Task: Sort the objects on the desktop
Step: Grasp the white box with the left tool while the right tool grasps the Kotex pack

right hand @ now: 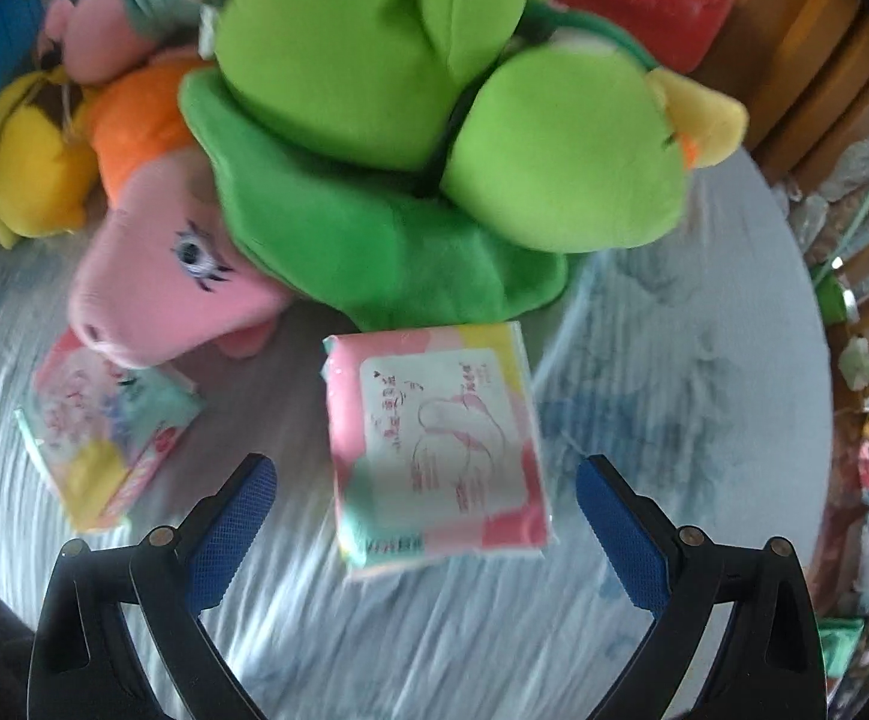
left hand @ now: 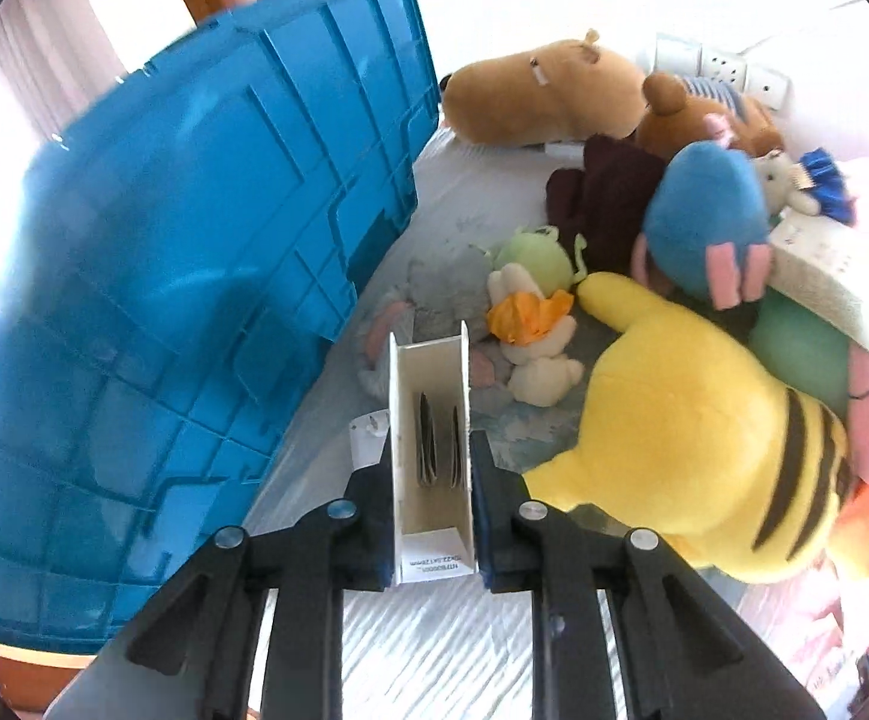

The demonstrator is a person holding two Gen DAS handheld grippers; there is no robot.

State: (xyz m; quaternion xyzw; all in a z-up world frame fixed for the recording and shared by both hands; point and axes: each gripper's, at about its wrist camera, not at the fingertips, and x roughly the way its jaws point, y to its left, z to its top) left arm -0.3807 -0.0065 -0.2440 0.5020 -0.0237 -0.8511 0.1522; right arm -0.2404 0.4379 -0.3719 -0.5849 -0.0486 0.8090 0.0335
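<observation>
The blue plastic crate [left hand: 182, 300] fills the left of the left wrist view, standing on the pale table [left hand: 434, 648] with its ribbed wall toward the camera. To its right lies a heap of soft toys: a yellow plush with brown stripes [left hand: 692, 420] nearest, a tan capybara-like plush [left hand: 542, 90] at the far end, and a blue plush with pink feet [left hand: 704, 222] between them – smaller toys sit tucked by the crate's foot.

In the right wrist view a big green plush [right hand: 410, 138] lies partly over a pink pig plush [right hand: 170, 288], with a second tissue pack [right hand: 104, 438] just under the pig's snout.

The pink tissue pack [right hand: 440, 450] lies flat on the table, its far edge touching the green plush. The right tool [right hand: 428, 528] hangs above it with jaws spread wide – one pad on either side, neither touching the pack (the picture is somewhat blurred).

The left tool [left hand: 431, 468] is clamped on a narrow white cardboard box [left hand: 431, 420], its open side toward the camera and a few dark flat pieces inside; the box is off the table.
</observation>
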